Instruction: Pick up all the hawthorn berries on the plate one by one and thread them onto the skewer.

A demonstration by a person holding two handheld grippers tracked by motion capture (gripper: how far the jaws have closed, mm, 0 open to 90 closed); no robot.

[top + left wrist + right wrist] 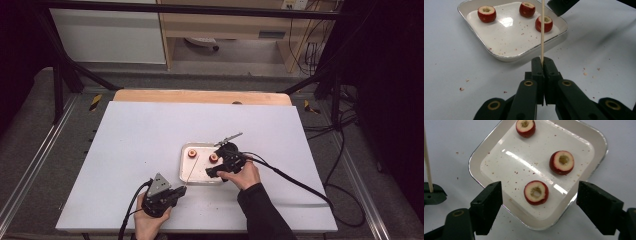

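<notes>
A white tray holds three cored red fruits. My left gripper sits at the table's near edge, shut on the lower end of a thin wooden skewer. The skewer slants up over the tray's near corner. My right gripper hovers over the tray's near side, open, its jaws wide on either side of the nearest fruit without touching it. In the high view the right gripper is at the tray's right edge and the left gripper just in front of the tray.
A small metal tool lies on the white tabletop just behind the tray. Red crumbs dot the tray and the table near it. Cables trail from both grippers towards the near and right edges.
</notes>
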